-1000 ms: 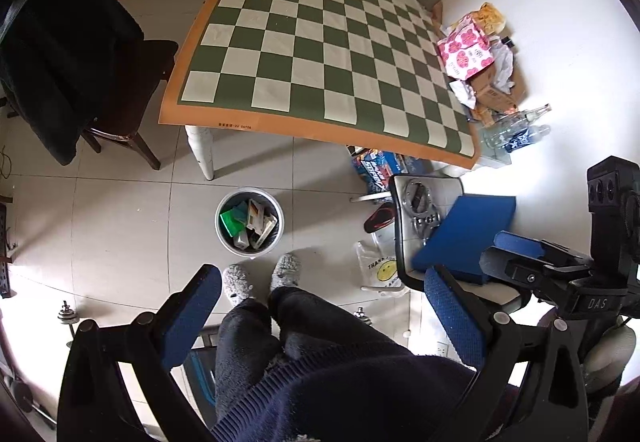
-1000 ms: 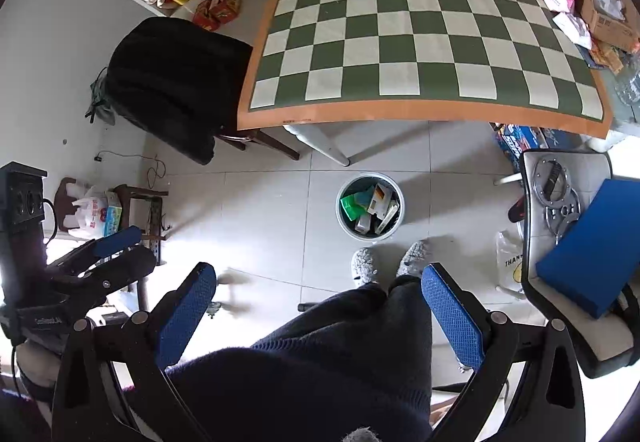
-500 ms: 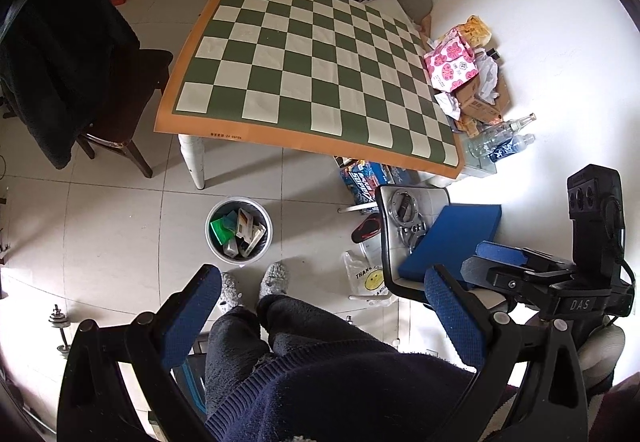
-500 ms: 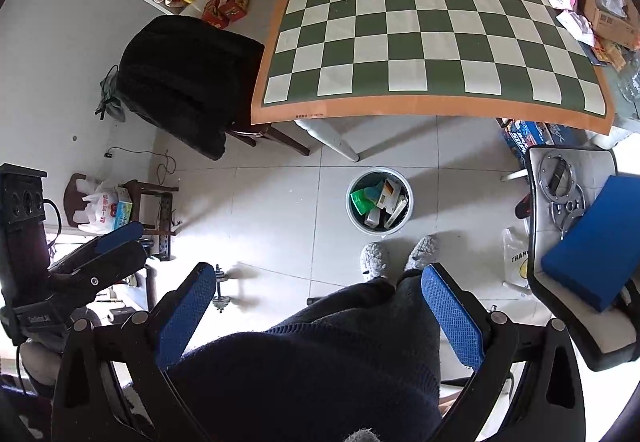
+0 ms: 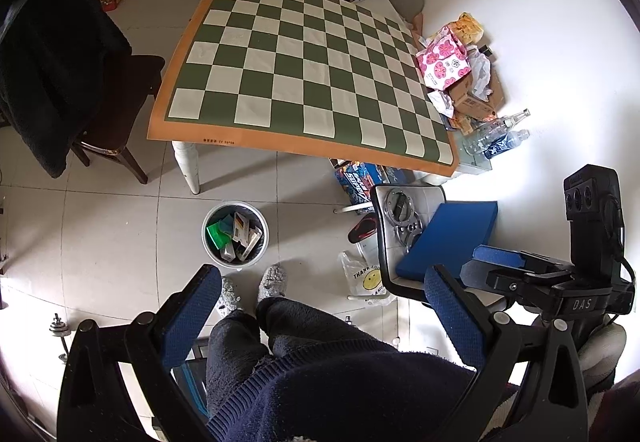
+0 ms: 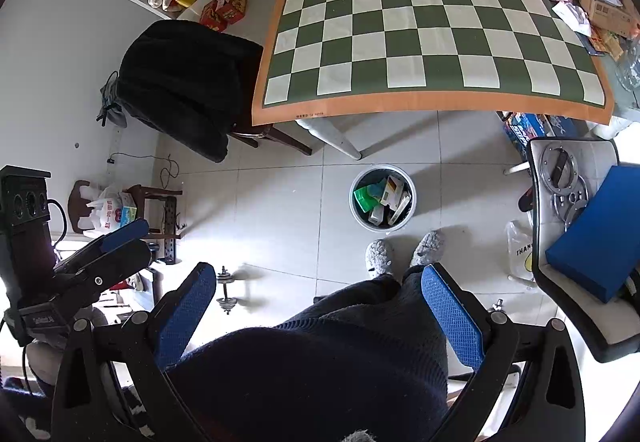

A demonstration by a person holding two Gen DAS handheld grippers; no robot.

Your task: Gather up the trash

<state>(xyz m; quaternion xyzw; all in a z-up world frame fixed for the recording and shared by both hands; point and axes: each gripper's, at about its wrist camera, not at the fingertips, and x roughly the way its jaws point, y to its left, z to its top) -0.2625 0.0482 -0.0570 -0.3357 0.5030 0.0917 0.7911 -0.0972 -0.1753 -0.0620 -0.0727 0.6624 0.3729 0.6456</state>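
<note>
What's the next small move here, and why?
Probably pull back and stop: the bin on the floor already holds the boxes and wrappers, the checkered table top is bare, and both the left tongs and right tongs hang open and empty.

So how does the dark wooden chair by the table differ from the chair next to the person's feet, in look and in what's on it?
The wooden chair is dark brown, with a black coat draped over its back; its seat is bare. The other chair has a pale seat in a black frame, and it carries a blue pad and metal rings. The wooden chair stands at the table's left side, the pale one off its near right corner. Both stand on the tiled floor.
</note>
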